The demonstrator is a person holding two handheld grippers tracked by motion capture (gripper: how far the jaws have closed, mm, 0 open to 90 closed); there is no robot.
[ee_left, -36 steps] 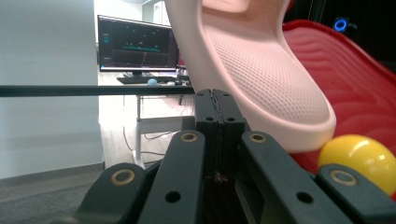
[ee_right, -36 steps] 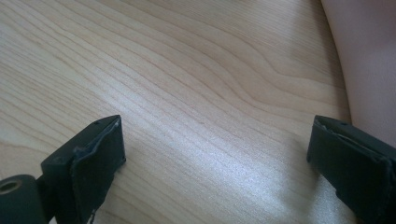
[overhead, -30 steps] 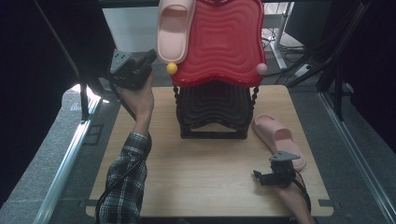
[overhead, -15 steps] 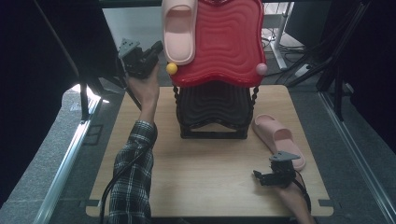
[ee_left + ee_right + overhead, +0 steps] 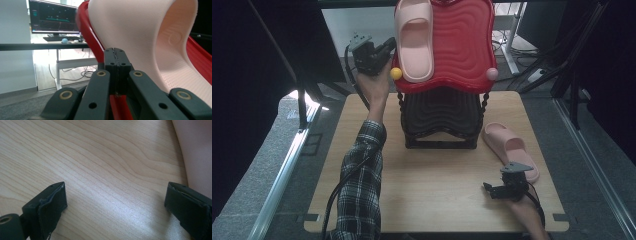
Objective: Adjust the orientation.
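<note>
L gripper (image 5: 388, 48), jaws pressed together on the red tray rim (image 5: 86, 37), is now raised vs 1 s ago; the tray w/ pink slipper (image 5: 413, 42) is tipped up higher on the black rack (image 5: 439, 117). R gripper (image 5: 494, 189), jaws apart, nothing held, is parked on the table (image 5: 427, 190) near 2nd slipper (image 5: 507, 147). Slipper prob. about to be dumped or repositioned.

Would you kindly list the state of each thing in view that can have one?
Left gripper: jaws shut, empty, at the red shelf's edge.
Right gripper: jaws open, empty, over the table.
Slipper on the red shelf: sole down, strap up.
Slipper on the table: flat, beside the rack.
Red shelf: carries one slipper.
</note>
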